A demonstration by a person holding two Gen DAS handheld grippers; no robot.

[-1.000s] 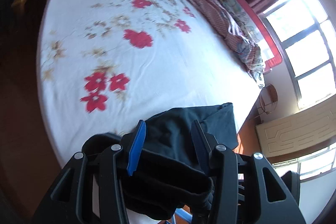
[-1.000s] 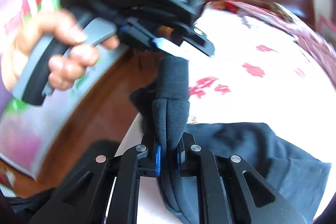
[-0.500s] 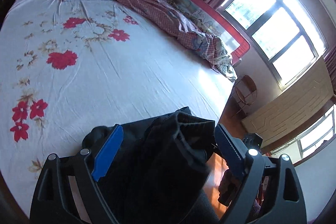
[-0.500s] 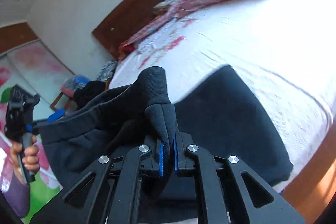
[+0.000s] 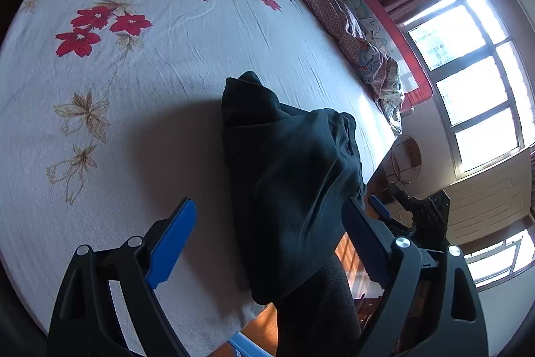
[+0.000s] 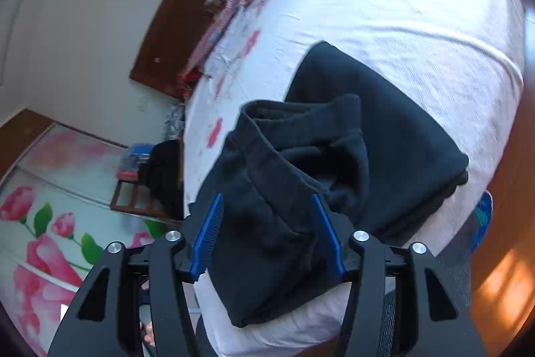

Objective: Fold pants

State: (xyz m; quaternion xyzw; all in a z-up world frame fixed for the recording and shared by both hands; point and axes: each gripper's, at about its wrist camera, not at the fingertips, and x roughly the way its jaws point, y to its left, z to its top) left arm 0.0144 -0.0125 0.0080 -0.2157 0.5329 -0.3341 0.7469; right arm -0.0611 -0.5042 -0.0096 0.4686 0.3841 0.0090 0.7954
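Note:
The dark pants (image 5: 287, 173) lie bunched in a loose heap on the flowered white bed sheet (image 5: 167, 89), near the bed's edge. My left gripper (image 5: 267, 203) stands wide open just above the sheet. The heap sits between its blue pads, leaning toward the right one, and is not pinched. In the right wrist view the pants (image 6: 384, 129) show a flat folded part with the rumpled waistband end on top. My right gripper (image 6: 265, 196) is opening, and the waistband cloth lies loose between its pads.
A patterned quilt (image 5: 334, 5) runs along the far side of the bed, below a bright window (image 5: 468, 72). A wooden headboard (image 6: 187, 5), a flower-painted wardrobe door (image 6: 50, 223) and a chair piled with dark clothes (image 6: 160, 176) stand beyond. Wood floor (image 6: 501, 290) borders the bed.
Both grippers came down to the bed with the pants. The left jaws spread wide and let go. The right gripper rolled over, and its jaws came apart off the pinched fold.

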